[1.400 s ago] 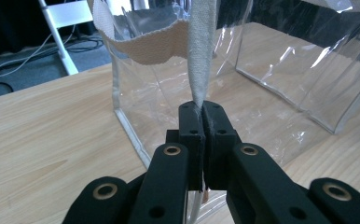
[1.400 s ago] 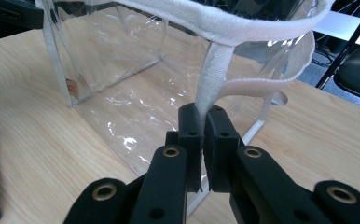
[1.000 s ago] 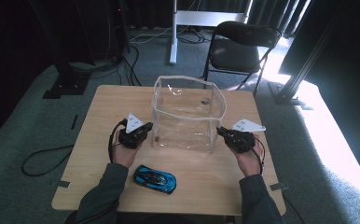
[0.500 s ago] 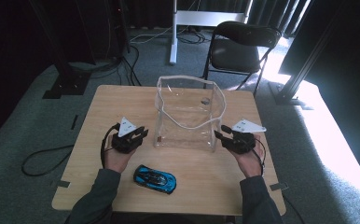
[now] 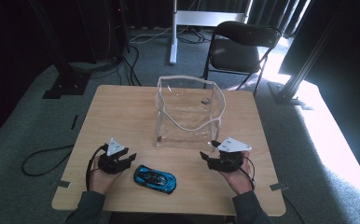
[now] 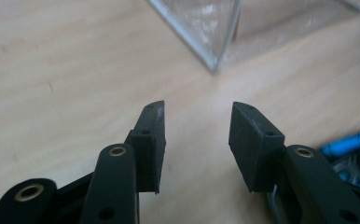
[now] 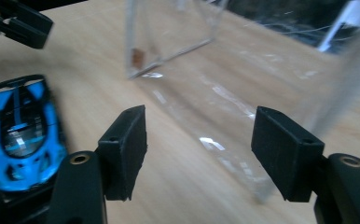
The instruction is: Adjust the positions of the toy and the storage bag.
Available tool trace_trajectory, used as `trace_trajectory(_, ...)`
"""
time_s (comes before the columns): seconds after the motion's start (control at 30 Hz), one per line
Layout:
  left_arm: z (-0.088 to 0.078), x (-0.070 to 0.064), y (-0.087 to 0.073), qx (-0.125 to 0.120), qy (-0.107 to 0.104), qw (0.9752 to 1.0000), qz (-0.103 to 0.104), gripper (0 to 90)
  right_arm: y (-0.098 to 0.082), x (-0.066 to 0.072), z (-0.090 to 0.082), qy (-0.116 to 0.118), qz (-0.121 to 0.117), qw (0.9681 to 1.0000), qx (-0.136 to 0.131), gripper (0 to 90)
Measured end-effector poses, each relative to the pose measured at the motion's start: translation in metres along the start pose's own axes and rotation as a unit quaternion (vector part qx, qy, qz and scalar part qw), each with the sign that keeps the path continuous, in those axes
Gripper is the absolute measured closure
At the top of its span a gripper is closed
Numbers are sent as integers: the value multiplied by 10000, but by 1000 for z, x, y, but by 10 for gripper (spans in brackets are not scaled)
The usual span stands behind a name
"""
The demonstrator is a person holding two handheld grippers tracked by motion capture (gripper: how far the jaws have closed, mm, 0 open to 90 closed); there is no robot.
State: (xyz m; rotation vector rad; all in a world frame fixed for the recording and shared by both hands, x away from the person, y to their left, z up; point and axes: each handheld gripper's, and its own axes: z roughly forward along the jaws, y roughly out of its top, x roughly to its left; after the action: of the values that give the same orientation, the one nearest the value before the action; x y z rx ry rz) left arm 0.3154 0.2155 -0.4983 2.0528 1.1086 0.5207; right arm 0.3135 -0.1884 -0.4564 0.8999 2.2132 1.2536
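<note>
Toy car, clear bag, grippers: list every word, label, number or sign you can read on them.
None can be read.
Blue toy car: black and pale markings on the roof, no legible text.
Clear bag: a small brown spot at its lower corner, too blurred to read.
Left gripper and right gripper: plain black fingers, unmarked.

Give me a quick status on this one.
Left tool and right tool both open, jaws just opening, nothing between them. Clear bag stands alone on the table. Blue toy car lies between the hands.
</note>
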Motion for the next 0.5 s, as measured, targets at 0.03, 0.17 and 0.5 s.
trace_trajectory(0.03, 0, -1, -3, 60, 6, 10000, 15, 564, -1, 4, 3, 64, -9, 10000, 31, 331)
trace_trajectory(0.17, 1, -2, -10, 213, 4, 9998, 47, 549, -5, 14, 14, 211, -112, 9996, 126, 308)
trace_trajectory(0.5, 5, -11, -24, 574, -4, 9982, 199, 536, -18, 42, 37, 628, -187, 9972, 366, 260)
